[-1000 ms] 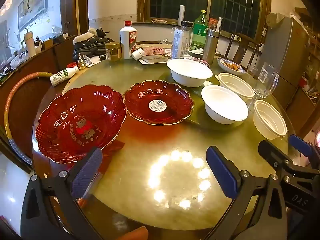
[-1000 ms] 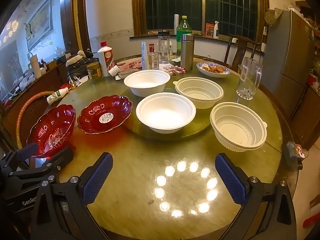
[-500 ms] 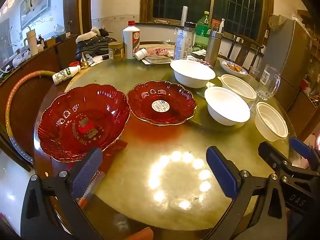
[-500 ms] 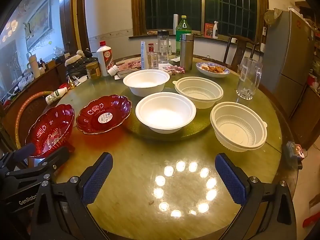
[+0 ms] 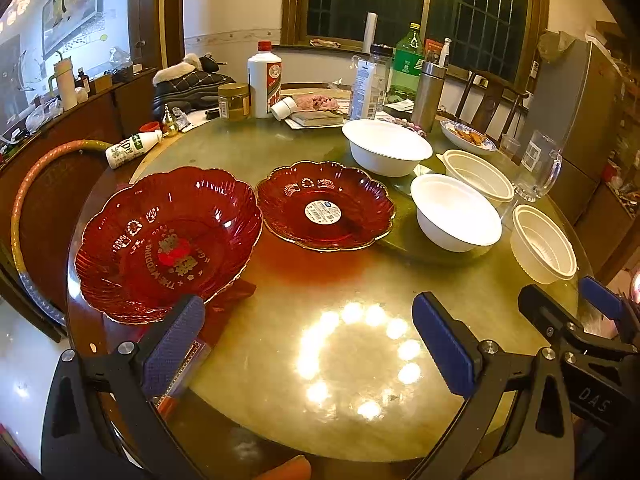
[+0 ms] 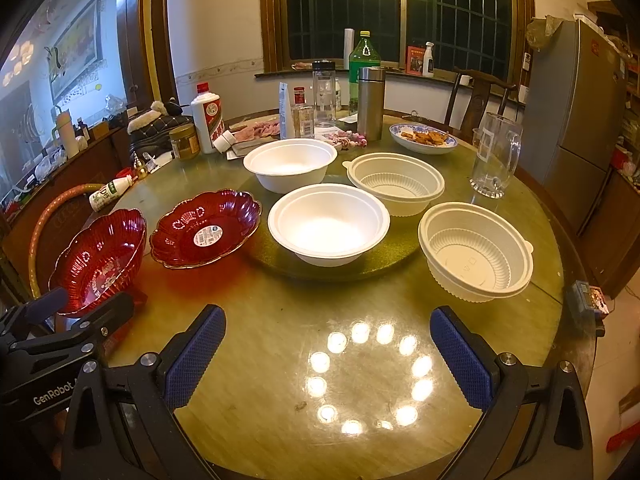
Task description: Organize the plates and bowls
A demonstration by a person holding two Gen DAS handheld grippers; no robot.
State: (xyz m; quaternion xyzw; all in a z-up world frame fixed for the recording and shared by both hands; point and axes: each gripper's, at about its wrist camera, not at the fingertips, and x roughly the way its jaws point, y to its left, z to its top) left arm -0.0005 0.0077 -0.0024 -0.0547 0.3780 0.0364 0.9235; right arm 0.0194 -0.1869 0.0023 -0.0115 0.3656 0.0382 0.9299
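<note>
Bare table (image 6: pixel 280 340) edge lies under both empty, spread grippers, left (image 5: pixel 308 344) and right (image 6: pixel 328 356), bowls beyond.

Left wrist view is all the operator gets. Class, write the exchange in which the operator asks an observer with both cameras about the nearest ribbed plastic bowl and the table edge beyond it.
Operator: My right gripper crowds that corner. Does the nearest ribbed bowl's rim have a pull tab?
Observer: Yes. The right wrist view shows a small tab on the right side of the ribbed plastic bowl's rim.
Operator: Is anything between that bowl and the table's right edge?
Observer: A small box sits on the wooden rim of the table, apart from the bowl.
</note>
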